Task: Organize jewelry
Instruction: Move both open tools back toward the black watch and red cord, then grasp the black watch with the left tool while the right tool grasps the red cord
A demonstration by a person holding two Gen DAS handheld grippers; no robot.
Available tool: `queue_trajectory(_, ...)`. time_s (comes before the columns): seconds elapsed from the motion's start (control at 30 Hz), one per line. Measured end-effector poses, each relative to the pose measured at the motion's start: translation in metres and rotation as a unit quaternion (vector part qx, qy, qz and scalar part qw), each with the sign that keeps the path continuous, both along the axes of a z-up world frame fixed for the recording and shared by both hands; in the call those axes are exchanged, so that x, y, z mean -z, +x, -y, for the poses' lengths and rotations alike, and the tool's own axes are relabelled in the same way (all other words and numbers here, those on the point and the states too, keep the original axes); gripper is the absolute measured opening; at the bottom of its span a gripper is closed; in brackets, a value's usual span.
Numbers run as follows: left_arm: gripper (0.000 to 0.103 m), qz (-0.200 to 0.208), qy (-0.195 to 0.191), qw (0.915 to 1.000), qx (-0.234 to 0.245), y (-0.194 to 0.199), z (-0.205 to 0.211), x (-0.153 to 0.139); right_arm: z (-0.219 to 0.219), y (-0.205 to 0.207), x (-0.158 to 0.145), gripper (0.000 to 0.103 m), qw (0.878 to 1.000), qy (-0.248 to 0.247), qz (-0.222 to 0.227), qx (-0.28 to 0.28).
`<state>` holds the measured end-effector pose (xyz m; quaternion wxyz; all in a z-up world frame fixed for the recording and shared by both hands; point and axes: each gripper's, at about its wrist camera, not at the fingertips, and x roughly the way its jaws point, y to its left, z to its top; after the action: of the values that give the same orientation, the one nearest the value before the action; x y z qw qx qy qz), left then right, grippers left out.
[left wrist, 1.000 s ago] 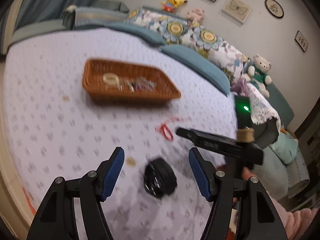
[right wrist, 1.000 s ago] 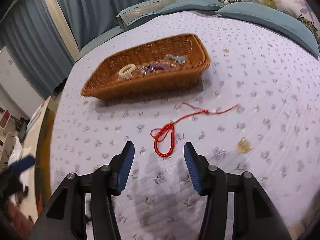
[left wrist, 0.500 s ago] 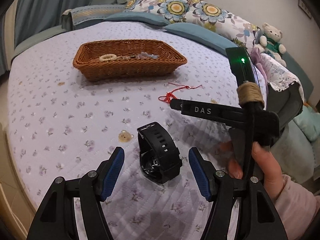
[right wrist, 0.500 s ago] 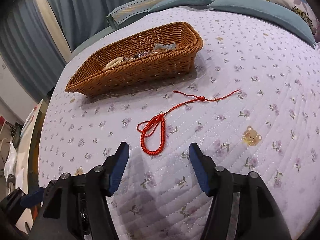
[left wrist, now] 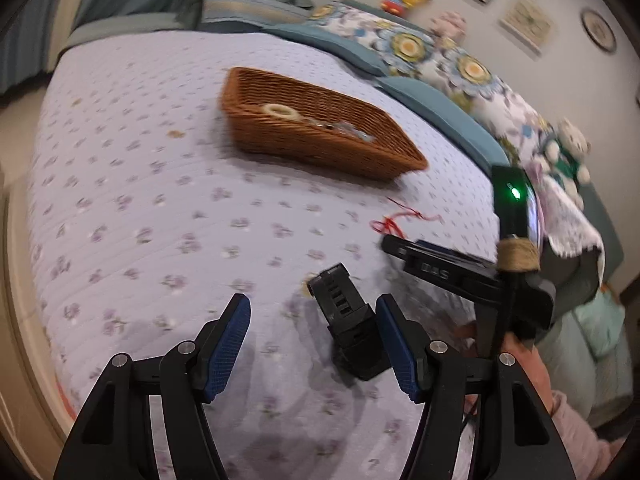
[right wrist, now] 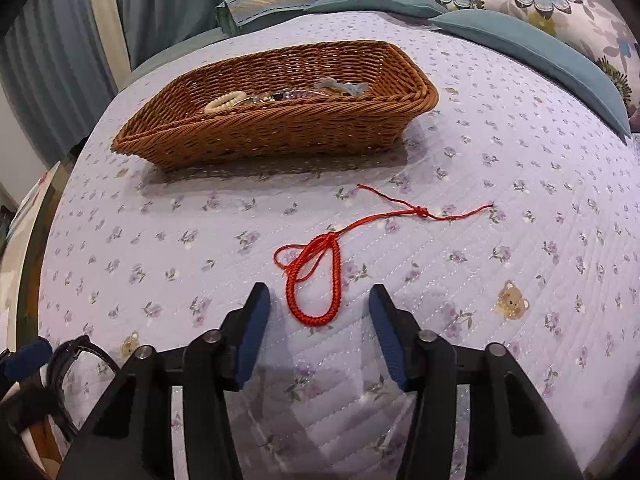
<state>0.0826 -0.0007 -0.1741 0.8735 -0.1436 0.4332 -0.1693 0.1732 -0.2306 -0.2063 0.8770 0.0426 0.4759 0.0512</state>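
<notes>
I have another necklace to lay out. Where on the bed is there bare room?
Free: the quilt right of the red cord, and the stretch left of the basket. Crowded: around the cord and black watch, where both tools work.

Your black rubber-strapped wristwatch (left wrist: 352, 320) lies on its side on the lilac floral quilt, its strap curled into a loop. Your red braided cord bracelet (right wrist: 316, 276) lies flat nearby, its thick loop nearest you and two thin knotted tails trailing away. Beyond both sits your brown rectangular wicker basket (right wrist: 280, 128), which holds a cream bead bracelet (right wrist: 224, 102), a purple bead strand and a pale blue piece.
</notes>
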Motion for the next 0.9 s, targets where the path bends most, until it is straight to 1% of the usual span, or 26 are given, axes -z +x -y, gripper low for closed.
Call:
queue_trajectory(0.07,0.061,-0.012,-0.012,0.9998,-0.010,0.004,-0.012,0.005,0.001,0.001,0.000,0.050,1.000,0.000,0.000,0.002)
queue_trajectory(0.17,0.060,-0.032,-0.032,0.9990,-0.003,0.007,-0.022,0.016,0.004,0.002,0.001,0.047,1.000,0.004,0.001,0.005)
queue_trajectory(0.3,0.060,-0.050,-0.040,0.9979,0.006,0.008,-0.023,0.027,0.004,0.001,0.001,0.046,1.000,0.008,0.001,0.008)
queue_trajectory(0.37,0.058,-0.056,-0.040,0.9976,0.009,0.010,-0.020,0.030,0.004,0.001,0.001,0.046,1.000,0.007,0.001,0.007)
queue_trajectory(0.43,0.047,-0.060,-0.031,0.9976,0.013,0.014,-0.015,0.032,0.005,0.001,0.001,0.046,1.000,0.008,0.002,0.006)
queue_trajectory(0.5,0.042,-0.067,-0.021,0.9974,0.020,0.018,-0.011,0.034,0.005,0.001,0.001,0.046,1.000,0.010,0.001,0.007)
queue_trajectory(0.53,0.041,-0.069,-0.014,0.9973,0.022,0.020,-0.009,0.036,0.005,0.002,0.001,0.047,1.000,0.007,-0.001,0.008)
queue_trajectory(0.57,0.040,-0.069,-0.008,0.9973,0.024,0.022,-0.007,0.036,0.003,0.001,0.001,0.051,1.000,0.004,-0.002,0.007)
queue_trajectory(0.6,0.039,-0.067,-0.004,0.9974,0.026,0.022,-0.005,0.036,0.001,0.002,0.001,0.051,1.000,0.001,-0.003,0.003)
queue_trajectory(0.67,0.029,-0.068,0.008,0.9973,0.026,0.026,-0.002,0.036,-0.005,0.005,0.002,0.052,1.000,-0.012,-0.004,-0.001)
queue_trajectory(0.7,0.022,-0.068,0.015,0.9972,0.027,0.028,0.000,0.037,-0.006,0.007,0.002,0.052,1.000,-0.017,-0.005,-0.003)
queue_trajectory(0.73,0.015,-0.067,0.023,0.9971,0.027,0.029,0.002,0.037,-0.007,0.008,0.002,0.051,1.000,-0.017,-0.006,-0.005)
queue_trajectory(0.77,0.012,-0.062,0.034,0.9971,0.027,0.029,0.003,0.037,-0.007,0.009,0.002,0.040,1.000,-0.015,-0.005,-0.006)
queue_trajectory(0.83,0.011,-0.056,0.047,0.9969,0.028,0.028,0.007,0.035,-0.003,0.009,0.001,0.025,1.000,-0.002,-0.003,-0.003)
queue_trajectory(0.9,0.011,-0.054,0.046,0.9972,0.026,0.028,0.005,0.034,0.005,0.009,0.002,0.020,1.000,0.021,-0.005,-0.001)
